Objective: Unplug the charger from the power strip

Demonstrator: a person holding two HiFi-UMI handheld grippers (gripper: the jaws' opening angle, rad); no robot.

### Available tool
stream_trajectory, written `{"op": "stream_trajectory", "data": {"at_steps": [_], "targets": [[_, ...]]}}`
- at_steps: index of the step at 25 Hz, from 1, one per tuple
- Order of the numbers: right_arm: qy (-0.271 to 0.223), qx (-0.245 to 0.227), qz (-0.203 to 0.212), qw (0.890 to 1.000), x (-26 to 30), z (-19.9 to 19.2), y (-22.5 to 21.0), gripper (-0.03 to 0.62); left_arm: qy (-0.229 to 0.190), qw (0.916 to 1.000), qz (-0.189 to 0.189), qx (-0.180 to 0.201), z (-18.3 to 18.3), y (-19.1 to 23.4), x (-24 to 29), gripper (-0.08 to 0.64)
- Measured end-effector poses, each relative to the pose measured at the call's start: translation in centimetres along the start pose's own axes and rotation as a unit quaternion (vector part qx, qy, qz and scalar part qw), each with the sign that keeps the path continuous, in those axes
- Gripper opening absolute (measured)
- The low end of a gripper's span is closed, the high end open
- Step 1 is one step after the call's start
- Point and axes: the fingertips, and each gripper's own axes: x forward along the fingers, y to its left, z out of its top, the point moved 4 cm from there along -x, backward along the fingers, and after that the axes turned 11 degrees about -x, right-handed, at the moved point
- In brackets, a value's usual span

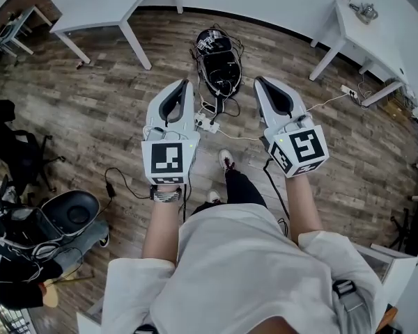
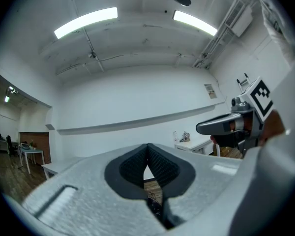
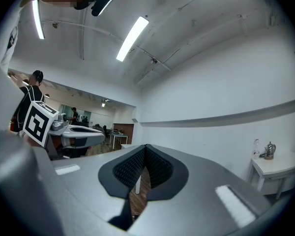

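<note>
Sitting on the wood floor [image 1: 90, 117] ahead of the person, a black open bag [image 1: 221, 68] is being shown with loose cables bundled inside; the contents are too tangled to itemise. A white power strip [image 1: 206, 123] is lying just beside the bag's near edge. From the head view it is being framed between the two grippers and well below them. A dark lead is being run from the bag to the strip. Whether the charger is seated in the strip can't be told at this size. A thin white cord [image 1: 313, 106] is being led from it toward a second strip [image 1: 349, 90] by the leg of the white table [image 1: 362, 33] on the right. A black adapter [image 1: 110, 186] with its own cord is lying on the floor to the left, apart from the power strip.

The left gripper [image 1: 186, 83] and the right gripper [image 1: 259, 80] are being held side by side, level and pointing forward on extended forearms, with nothing being touched. In the left gripper view the left gripper [image 2: 147, 149] is being kept clenched, pads together and empty. The same is being shown for the right gripper [image 3: 145, 149] in its own view.

Black-and-white square marker patterns are being displayed on the left cube [image 1: 170, 158] and the right cube [image 1: 301, 147].
</note>
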Motion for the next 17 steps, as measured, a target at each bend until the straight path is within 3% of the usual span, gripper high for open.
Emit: {"op": "stream_trajectory", "data": {"at_steps": [17], "targets": [[-0.004, 0.0, -0.005, 1.0, -0.1, 0.7, 1.3, 0.002, 0.016, 0.9999, 0.002, -0.004, -0.9, 0.9, -1.8, 0.005]]}}
